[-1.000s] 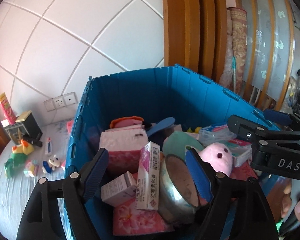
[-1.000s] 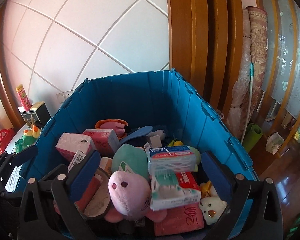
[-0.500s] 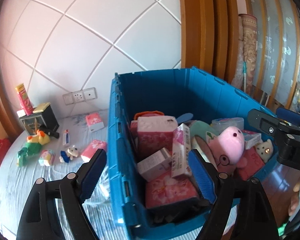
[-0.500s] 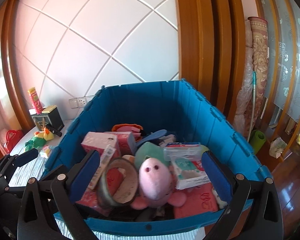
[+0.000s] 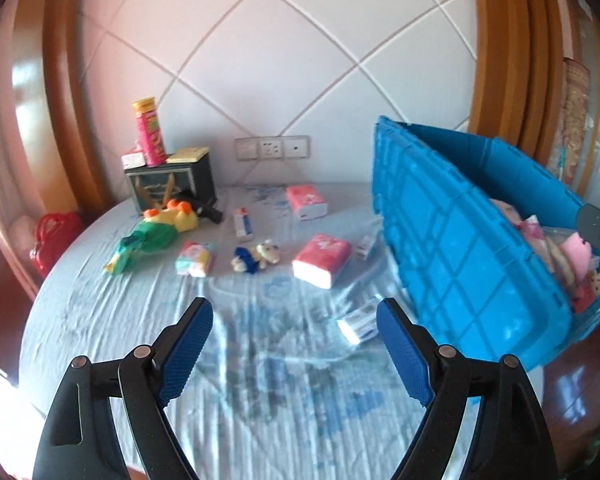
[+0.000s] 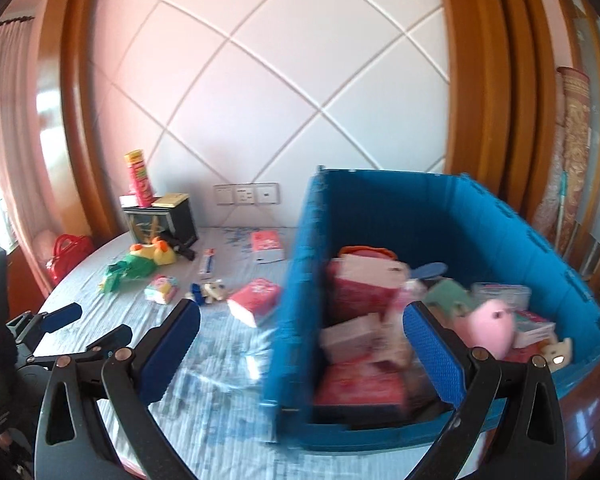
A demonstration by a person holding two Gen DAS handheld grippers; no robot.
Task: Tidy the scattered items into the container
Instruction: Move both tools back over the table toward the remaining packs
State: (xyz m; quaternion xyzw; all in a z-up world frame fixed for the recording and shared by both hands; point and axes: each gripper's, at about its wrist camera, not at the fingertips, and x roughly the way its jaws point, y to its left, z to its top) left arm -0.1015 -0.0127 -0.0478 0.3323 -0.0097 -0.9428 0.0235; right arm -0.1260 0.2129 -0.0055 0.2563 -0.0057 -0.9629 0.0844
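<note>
A blue crate (image 5: 460, 240) (image 6: 420, 216) stands at the table's right end, holding boxes and a pink plush (image 6: 490, 326). Scattered on the blue cloth lie a red tissue pack (image 5: 321, 259) (image 6: 255, 296), a second pack (image 5: 306, 202), a small plush dog (image 5: 256, 259), a green and yellow plush (image 5: 156, 232), a pastel pack (image 5: 195, 258), a tube box (image 5: 243, 222) and a white box (image 5: 358, 322). My left gripper (image 5: 294, 344) is open and empty above the cloth. My right gripper (image 6: 300, 350) is open and empty at the crate's near left corner.
A dark tin (image 5: 172, 184) with a pink snack can (image 5: 150, 132) on it stands at the back left. A red bag (image 5: 54, 236) sits off the table's left edge. Wall sockets (image 5: 272, 148) are behind. The left gripper's fingers (image 6: 60, 318) show in the right wrist view.
Both grippers have pulled back from over the crate and swung left. The left one now faces the scattered items on the cloth; the crate has slid to the right of both views.
</note>
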